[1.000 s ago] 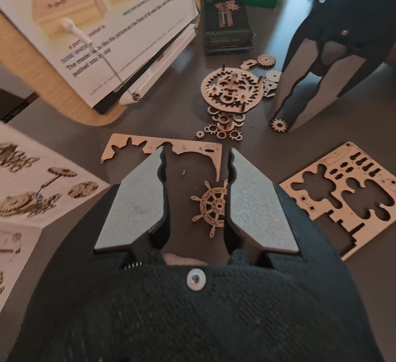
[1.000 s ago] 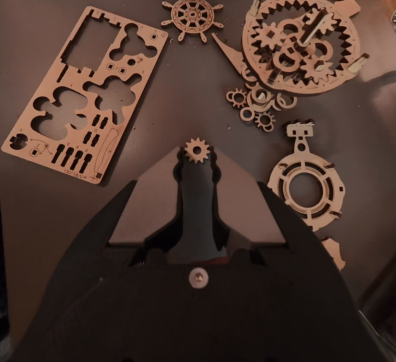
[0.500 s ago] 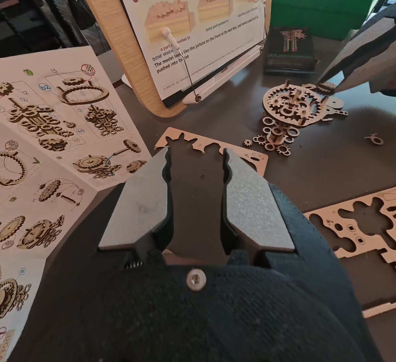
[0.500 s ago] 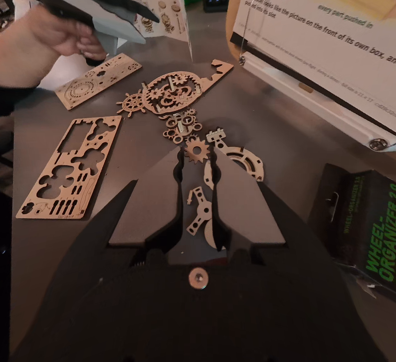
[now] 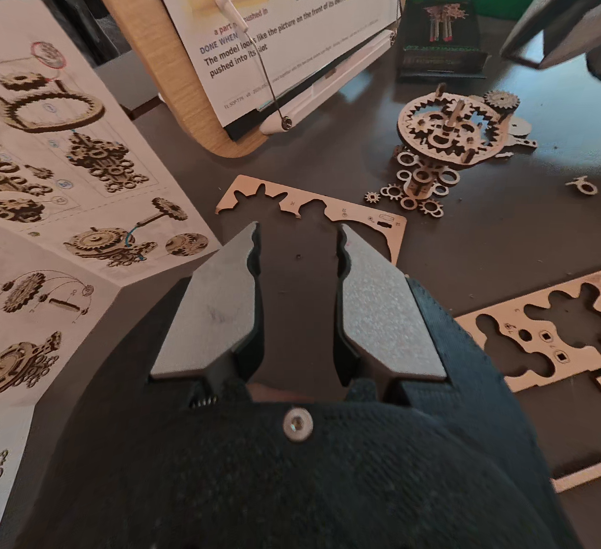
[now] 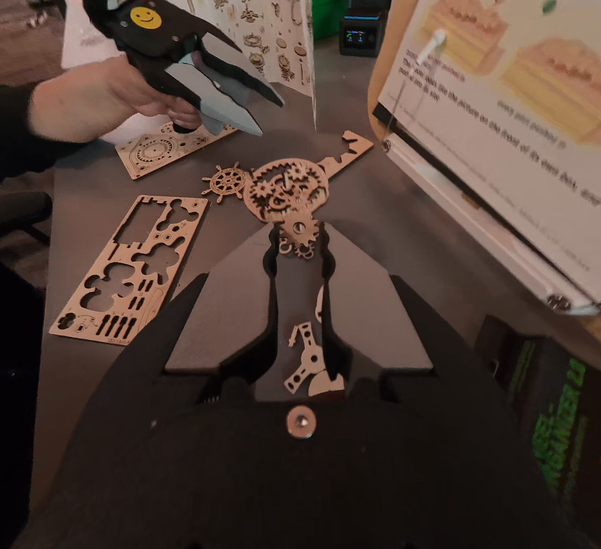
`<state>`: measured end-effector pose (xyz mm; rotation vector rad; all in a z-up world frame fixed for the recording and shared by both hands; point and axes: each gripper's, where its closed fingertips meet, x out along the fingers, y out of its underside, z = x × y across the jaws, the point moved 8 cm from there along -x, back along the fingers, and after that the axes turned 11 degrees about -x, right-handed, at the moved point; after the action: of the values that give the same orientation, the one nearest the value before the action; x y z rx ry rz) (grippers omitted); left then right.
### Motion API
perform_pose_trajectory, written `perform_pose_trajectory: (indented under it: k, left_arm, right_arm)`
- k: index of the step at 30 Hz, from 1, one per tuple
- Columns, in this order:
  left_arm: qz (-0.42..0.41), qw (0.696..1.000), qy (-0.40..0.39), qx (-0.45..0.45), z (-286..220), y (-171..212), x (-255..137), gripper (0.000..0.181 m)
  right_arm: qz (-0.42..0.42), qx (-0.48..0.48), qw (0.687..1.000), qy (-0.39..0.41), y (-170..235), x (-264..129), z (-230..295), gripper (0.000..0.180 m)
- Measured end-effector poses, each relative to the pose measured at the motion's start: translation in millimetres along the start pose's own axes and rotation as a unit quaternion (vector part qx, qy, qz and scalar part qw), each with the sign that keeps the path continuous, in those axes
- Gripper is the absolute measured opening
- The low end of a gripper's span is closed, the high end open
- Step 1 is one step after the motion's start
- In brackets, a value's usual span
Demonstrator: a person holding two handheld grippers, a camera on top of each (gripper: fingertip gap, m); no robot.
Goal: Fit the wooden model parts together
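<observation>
The wooden gear assembly (image 6: 283, 192) stands on the dark table and also shows in the left wrist view (image 5: 448, 133). My right gripper (image 6: 298, 229) is shut on a small gear (image 6: 302, 236) at the assembly's near rim, and a peg shows in the gear's centre hole. In the left wrist view this gear (image 5: 500, 101) sits at the assembly's far rim, below the right gripper (image 5: 553, 22). My left gripper (image 5: 298, 231) is open and empty above the table. It also shows, held by a hand, in the right wrist view (image 6: 270, 117). A ship's wheel part (image 6: 227, 182) lies left of the assembly.
Cut-out sheets (image 6: 130, 266) (image 5: 536, 331), a notched strip (image 5: 325, 205) and another sheet (image 6: 162, 153) lie around. A crank piece (image 6: 307, 357) lies under my right fingers. A picture leaflet (image 5: 81, 175), a board stand (image 6: 504, 94) and a black box (image 5: 442, 39) ring the area. The left gripper's tips are roughly 20 cm from the right gripper's. From my right tips it is roughly 11 cm to the crank piece (image 6: 307, 357); from my left, 20 cm. It turns up in the left wrist view (image 5: 508, 144) as well.
My right gripper has carried the small gear forward from over the loose parts onto the assembly's rim. My left gripper rose off the ship's wheel, stayed open and now hovers nearly still.
</observation>
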<state>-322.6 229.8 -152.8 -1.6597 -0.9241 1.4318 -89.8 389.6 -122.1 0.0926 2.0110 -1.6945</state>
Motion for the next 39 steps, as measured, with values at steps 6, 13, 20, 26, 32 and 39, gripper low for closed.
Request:
perform_pose_trajectory:
  k: [6,13,20,26,32,39]
  left_arm:
    - [0.014,1.0,0.001,0.01,-2.8,4.8,5.2,0.044]
    - [0.013,1.0,0.002,0.016,-4.1,4.0,3.8,0.044]
    - [0.02,0.999,0.009,0.026,-9.0,5.9,5.0,0.044]
    - [0.024,0.999,0.01,0.036,-12.6,7.0,5.6,0.044]
    - [0.023,0.999,0.012,0.034,-12.5,6.6,5.2,0.044]
    - [0.024,0.999,0.012,0.036,-12.8,7.2,5.6,0.044]
  right_arm:
    - [0.081,-0.108,0.991,-0.025,-41.3,22.1,5.9,0.021]
    - [0.154,-0.167,0.973,-0.045,-55.1,47.7,5.0,0.021]
    - [0.176,-0.156,0.969,-0.074,-55.8,57.0,2.3,0.021]
    - [0.188,-0.159,0.966,-0.084,-53.1,63.1,3.0,0.021]
    - [0.186,-0.155,0.966,-0.089,-52.4,62.7,2.2,0.021]
    - [0.186,-0.157,0.966,-0.086,-52.6,57.9,2.0,0.021]
